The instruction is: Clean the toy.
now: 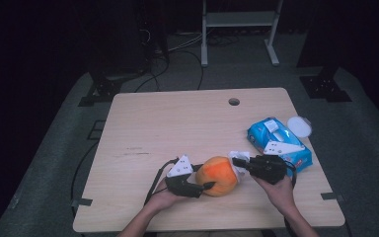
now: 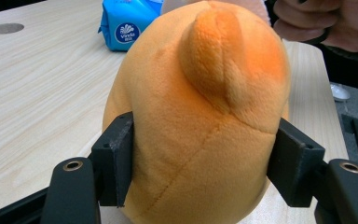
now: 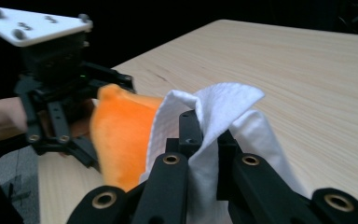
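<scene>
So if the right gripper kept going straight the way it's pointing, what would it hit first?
Most likely the orange plush toy: the right gripper, shut on the white wipe, points straight at it.

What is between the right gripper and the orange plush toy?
A white wipe, pinched in the right gripper, lies against the orange plush toy; the right gripper view shows it.

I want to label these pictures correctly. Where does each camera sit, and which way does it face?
High view: above the person's side, facing forward and down on the table; forearms, hands show.
Left gripper view: on the left gripper, facing its jaws clamping the orange plush toy.
Right gripper view: on the right gripper, facing its jaws pinching a white wipe.
Shared: the plush toy appears in all.
</scene>
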The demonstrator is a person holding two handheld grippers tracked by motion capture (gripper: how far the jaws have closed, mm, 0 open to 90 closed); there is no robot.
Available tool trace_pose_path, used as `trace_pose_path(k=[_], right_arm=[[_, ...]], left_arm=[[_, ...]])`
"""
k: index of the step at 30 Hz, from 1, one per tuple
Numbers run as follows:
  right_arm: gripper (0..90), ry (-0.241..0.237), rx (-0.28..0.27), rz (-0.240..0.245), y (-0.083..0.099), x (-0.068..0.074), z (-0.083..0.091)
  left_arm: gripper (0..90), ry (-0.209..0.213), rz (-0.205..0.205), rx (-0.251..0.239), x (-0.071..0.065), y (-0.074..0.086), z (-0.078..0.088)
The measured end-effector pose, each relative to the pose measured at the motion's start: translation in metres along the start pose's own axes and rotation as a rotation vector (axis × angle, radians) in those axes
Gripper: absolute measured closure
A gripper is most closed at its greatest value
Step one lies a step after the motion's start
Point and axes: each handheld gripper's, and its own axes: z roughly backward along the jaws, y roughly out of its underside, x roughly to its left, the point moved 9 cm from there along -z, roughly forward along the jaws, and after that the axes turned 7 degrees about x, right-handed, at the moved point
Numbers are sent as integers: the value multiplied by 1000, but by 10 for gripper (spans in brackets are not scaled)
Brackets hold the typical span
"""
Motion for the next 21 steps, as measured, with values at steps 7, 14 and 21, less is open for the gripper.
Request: trace_pose_path(k=[7, 14, 21], right_arm=[[859, 19, -10, -33, 1, -9, 8], [860, -20, -8, 24, -6, 9, 2], [859, -66, 6, 93, -12, 37, -11]], left_arm=[[324, 8, -1, -1, -1, 0, -1], [315, 4, -12, -2, -5, -4, -5], [301, -15, -53, 12, -15, -14, -17]])
